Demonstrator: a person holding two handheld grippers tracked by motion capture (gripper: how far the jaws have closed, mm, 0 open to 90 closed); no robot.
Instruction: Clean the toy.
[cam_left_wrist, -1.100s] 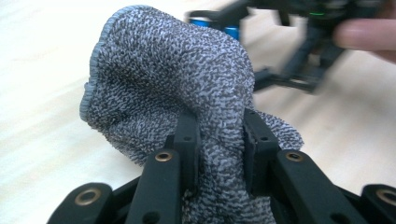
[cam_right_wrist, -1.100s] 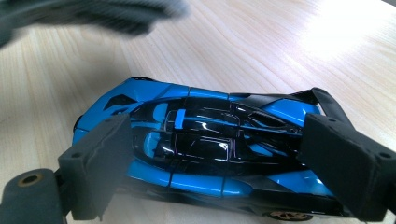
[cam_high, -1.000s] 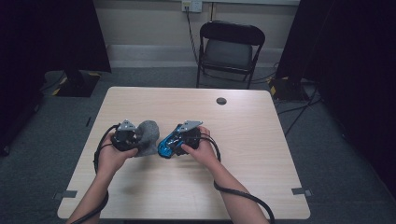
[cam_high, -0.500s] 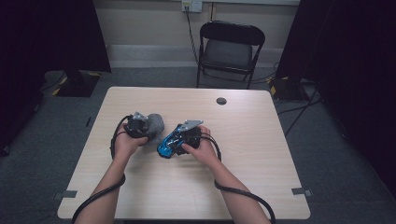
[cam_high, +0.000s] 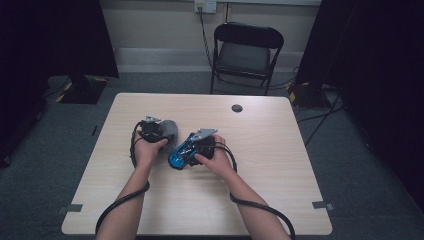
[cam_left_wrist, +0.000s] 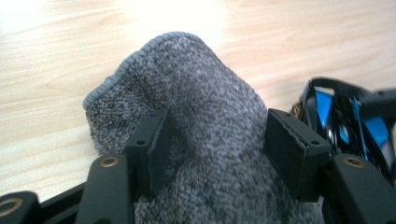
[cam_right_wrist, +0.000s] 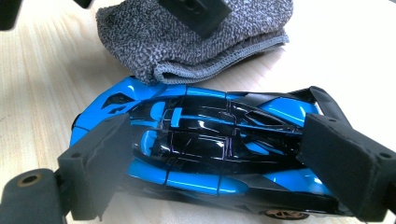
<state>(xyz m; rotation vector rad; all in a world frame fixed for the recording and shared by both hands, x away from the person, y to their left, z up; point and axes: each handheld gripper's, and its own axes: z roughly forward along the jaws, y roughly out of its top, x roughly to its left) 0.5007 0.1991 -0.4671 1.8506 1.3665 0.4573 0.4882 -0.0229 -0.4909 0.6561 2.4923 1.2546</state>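
A grey knitted cloth (cam_high: 170, 128) lies bunched on the table, pinched between the jaws of my left gripper (cam_high: 161, 132). In the left gripper view the cloth (cam_left_wrist: 201, 112) bulges up between both pads, with my left gripper (cam_left_wrist: 215, 135) shut on it. Just right of it stands a blue and black toy car (cam_high: 180, 155) on its wheels. My right gripper (cam_right_wrist: 212, 140) is spread wide over the car (cam_right_wrist: 201, 182), one jaw above the nose and one above the tail. The cloth (cam_right_wrist: 187, 42) touches the car's far side.
The wooden table (cam_high: 250, 200) has a small black round cap (cam_high: 237, 108) near its far edge. A black folding chair (cam_high: 247, 50) stands beyond the table. Each gripper's black cable (cam_high: 250, 205) trails off the near edge.
My left gripper has carried the cloth forward and to the right, closer to the car. The right gripper and the car have stayed in place.
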